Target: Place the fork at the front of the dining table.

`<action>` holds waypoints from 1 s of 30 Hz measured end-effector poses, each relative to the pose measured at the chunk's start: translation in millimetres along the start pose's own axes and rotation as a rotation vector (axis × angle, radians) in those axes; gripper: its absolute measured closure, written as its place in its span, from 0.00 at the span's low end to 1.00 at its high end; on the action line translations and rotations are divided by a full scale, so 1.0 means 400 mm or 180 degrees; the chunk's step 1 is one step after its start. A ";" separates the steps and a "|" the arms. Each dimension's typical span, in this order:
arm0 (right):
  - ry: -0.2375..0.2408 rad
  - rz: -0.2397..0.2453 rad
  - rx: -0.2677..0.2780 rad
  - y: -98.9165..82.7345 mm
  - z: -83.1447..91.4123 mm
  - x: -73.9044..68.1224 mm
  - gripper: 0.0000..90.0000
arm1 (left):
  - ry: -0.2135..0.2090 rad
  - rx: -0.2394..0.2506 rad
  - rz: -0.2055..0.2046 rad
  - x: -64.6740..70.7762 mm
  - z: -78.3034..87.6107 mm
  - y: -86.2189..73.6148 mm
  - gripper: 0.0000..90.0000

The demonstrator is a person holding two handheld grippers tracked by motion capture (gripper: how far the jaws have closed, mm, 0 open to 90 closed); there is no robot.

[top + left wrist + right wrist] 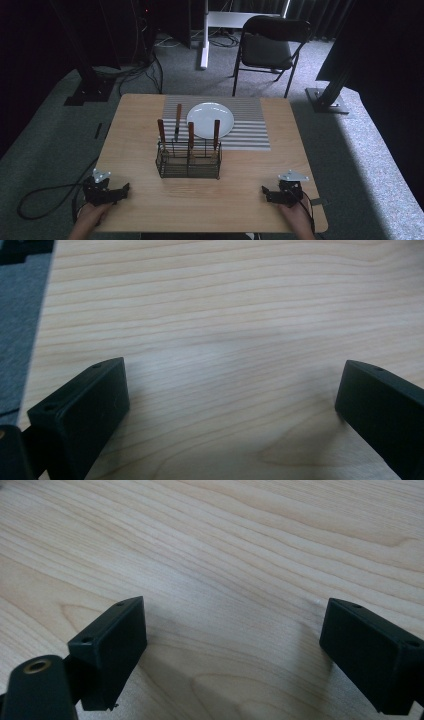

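A black wire caddy (188,160) stands at the middle of the wooden table (140,130) with three wooden-handled utensils (190,135) upright in it. Behind it lie a white plate (210,119) on a grey striped placemat (250,120) and one more wooden-handled utensil (177,121) left of the plate. My left gripper (125,189) rests near the table's front left corner, open, with bare wood between its jaws (232,385). My right gripper (265,192) rests near the front right corner, open as well, over bare wood (232,625).
A black folding chair (267,47) stands on the carpet beyond the table's far edge. A white desk leg (204,35) and dark stand bases (90,90) are farther back. Cables trail over the floor at the left (45,192).
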State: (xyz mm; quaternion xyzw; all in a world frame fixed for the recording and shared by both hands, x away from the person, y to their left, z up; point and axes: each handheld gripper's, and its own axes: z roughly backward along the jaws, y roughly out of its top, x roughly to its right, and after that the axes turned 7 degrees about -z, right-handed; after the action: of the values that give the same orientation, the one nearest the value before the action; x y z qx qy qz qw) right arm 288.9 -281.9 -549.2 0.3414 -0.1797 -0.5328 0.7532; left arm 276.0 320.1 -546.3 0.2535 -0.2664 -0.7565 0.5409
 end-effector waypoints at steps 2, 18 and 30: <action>0.0005 0.0002 -0.0010 0.001 0.000 0.000 0.12 | -0.0009 0.0003 -0.0010 0.000 0.000 0.000 0.01; 0.0042 0.0063 -0.0124 0.005 0.006 0.000 0.13 | 0.0144 -0.0017 0.0168 -0.002 -0.002 0.002 0.01; 0.0287 -0.0020 -0.0145 0.034 0.040 -0.068 0.17 | 0.0142 -0.0017 0.0158 -0.002 -0.002 0.001 0.01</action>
State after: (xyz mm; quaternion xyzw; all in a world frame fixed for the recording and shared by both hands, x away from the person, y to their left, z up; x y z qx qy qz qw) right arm 277.9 -259.1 -525.9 0.3484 -0.1323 -0.5231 0.7665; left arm 277.2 320.5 -546.5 0.2621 -0.2585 -0.7377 0.5660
